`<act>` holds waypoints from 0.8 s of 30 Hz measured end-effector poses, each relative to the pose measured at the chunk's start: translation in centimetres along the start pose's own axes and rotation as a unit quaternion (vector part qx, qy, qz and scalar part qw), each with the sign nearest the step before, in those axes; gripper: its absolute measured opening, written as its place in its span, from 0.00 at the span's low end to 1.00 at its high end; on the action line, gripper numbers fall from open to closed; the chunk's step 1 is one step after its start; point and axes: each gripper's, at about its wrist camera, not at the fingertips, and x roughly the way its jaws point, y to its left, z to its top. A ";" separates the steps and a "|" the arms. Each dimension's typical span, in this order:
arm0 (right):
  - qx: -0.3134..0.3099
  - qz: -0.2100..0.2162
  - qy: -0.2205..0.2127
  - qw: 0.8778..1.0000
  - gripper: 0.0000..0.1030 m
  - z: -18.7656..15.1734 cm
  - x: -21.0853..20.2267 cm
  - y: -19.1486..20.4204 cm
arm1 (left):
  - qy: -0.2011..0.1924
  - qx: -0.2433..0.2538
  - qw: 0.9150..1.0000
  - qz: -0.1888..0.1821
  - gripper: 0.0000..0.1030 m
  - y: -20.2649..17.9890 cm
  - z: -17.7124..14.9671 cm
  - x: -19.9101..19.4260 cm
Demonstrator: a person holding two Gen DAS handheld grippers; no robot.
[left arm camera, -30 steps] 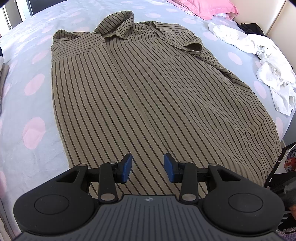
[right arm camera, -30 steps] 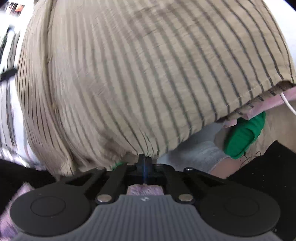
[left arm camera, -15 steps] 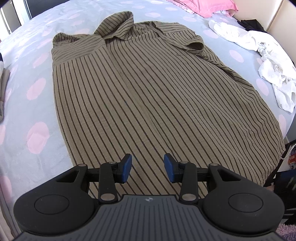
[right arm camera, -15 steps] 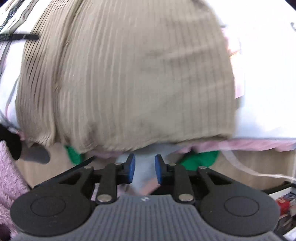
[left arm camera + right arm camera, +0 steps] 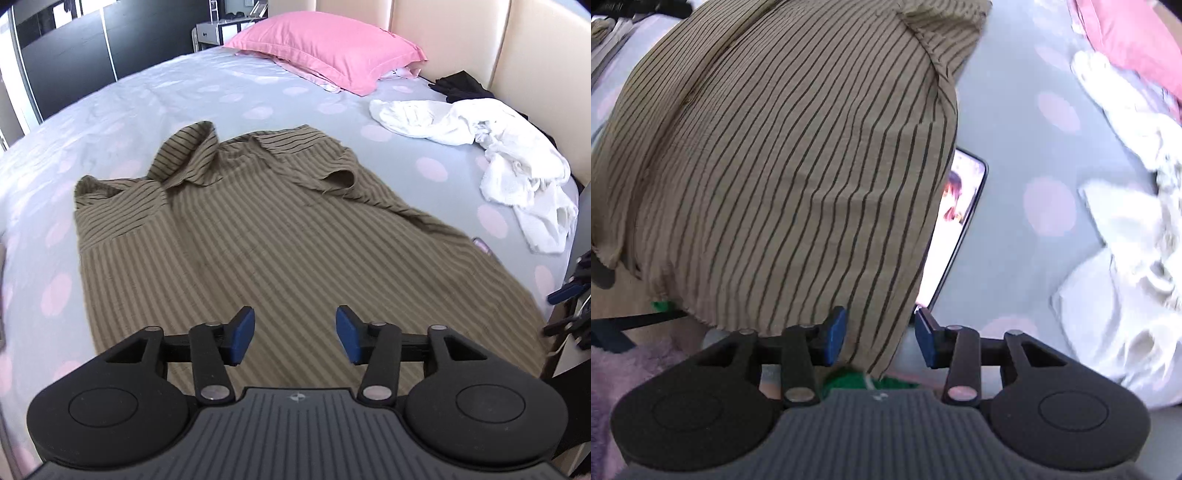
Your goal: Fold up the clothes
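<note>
Striped shirt (image 5: 236, 236) is spread flat on the bed (image 5: 155, 96), both the left gripper (image 5: 294, 334) and right gripper (image 5: 877, 334) jaws wide open holding nothing, so I'd guess next is pinching the hem corners to start folding.

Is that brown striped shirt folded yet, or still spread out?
Spread out. The striped shirt lies flat and open across the bed, collar at the far end, no fold made.
</note>
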 end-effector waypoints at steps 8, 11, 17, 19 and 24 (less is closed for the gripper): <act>-0.028 -0.002 0.024 0.999 0.30 0.7 1.6 -0.1 | 0.019 0.012 1.000 -0.012 0.43 -2.0 4.4 3.0; -0.047 -0.003 0.033 0.998 0.24 1.1 2.1 0.1 | 0.016 0.028 0.999 -0.010 0.43 -3.0 5.9 4.0; -0.076 -0.011 0.049 0.996 0.04 1.4 2.9 0.6 | 0.018 0.048 0.998 -0.021 0.43 -4.2 9.3 6.3; -0.092 -0.022 0.056 0.994 0.04 1.5 2.9 1.1 | 0.021 0.048 0.998 -0.023 0.43 -4.3 10.9 7.3; -0.135 -0.048 0.075 0.987 0.03 1.6 3.2 2.3 | 0.027 0.017 0.999 -0.038 0.49 -4.5 16.1 10.2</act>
